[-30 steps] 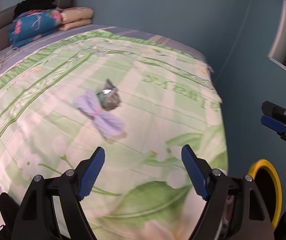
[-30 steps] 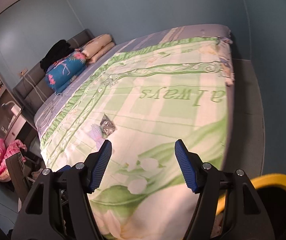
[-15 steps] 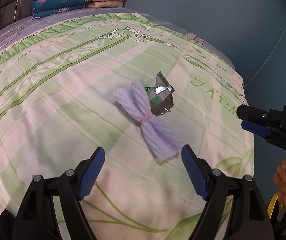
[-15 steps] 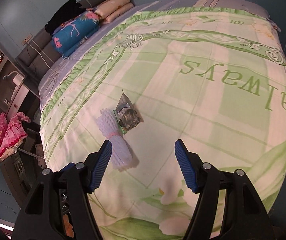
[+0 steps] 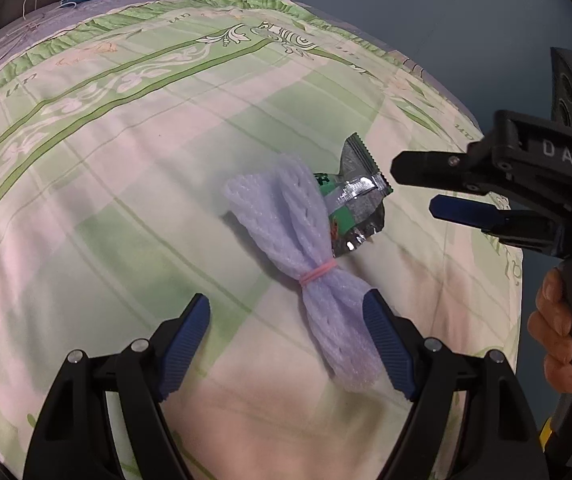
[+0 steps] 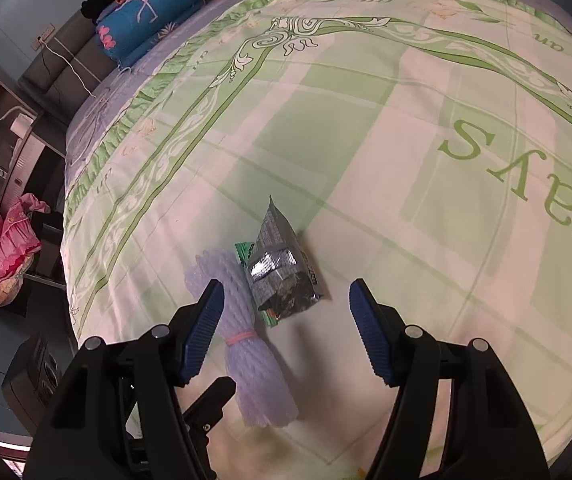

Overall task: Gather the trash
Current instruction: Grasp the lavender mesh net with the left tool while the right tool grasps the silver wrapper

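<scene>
On the green-and-cream floral bedspread (image 5: 125,184) lie a lilac foam-net sleeve tied with a pink band (image 5: 310,256) and, touching it, a crumpled silver-green foil wrapper (image 6: 281,276). The left gripper (image 5: 288,344) and right gripper (image 6: 283,330) hover wide-jawed (nothing gripped).

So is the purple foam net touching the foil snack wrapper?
Touching: in the left wrist view the foam net overlaps the foil snack wrapper's green edge, no bedspread between them.
</scene>
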{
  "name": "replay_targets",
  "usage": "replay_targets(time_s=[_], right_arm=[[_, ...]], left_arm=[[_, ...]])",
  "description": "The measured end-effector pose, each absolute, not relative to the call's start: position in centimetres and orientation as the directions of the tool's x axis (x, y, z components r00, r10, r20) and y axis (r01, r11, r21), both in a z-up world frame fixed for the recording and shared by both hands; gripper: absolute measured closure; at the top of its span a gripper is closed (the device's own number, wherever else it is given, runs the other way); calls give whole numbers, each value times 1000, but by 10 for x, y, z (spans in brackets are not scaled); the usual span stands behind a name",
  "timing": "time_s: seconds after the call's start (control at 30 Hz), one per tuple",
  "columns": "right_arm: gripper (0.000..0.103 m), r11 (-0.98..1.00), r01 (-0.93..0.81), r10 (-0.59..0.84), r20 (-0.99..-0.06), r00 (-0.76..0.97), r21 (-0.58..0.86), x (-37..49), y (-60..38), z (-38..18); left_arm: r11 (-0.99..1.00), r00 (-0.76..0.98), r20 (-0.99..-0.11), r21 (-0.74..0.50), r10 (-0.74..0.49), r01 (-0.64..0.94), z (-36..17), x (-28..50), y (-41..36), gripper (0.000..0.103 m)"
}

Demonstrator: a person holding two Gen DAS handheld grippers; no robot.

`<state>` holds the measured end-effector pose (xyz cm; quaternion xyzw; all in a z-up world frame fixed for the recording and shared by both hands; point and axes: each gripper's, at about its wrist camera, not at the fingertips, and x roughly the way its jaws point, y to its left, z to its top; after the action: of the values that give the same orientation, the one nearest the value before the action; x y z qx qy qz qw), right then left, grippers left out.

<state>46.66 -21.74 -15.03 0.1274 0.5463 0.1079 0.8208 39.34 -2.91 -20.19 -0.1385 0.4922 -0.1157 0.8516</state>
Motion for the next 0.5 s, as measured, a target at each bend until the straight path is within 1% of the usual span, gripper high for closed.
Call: replay_targets(time_s=[0.13,0.37,0.43,0.47,0.5], right_arm=[[41,944,-24,320,-892,318,330,489,-210,-168],[43,944,-21,323,-909,263,329,504,-206,-187],[47,944,-15,322,-912,255,329,507,-205,-191],[50,940,-13,332,-911,246,340,508,-205,-194],[52,939,-12,335,-910,243,343,509,-205,-195]], left_arm=[[923,470,-808,-382,-356,43,-212,405,-32,28],[931,478,-806,-357,-349,79,-214,410,-45,30],[931,481,-803,-355,-352,89,-215,410,-47,39],[929,482,-800,-359,-358,94,-215,410,-47,41],[928,481,-799,-359,-360,98,-216,409,-48,47]])
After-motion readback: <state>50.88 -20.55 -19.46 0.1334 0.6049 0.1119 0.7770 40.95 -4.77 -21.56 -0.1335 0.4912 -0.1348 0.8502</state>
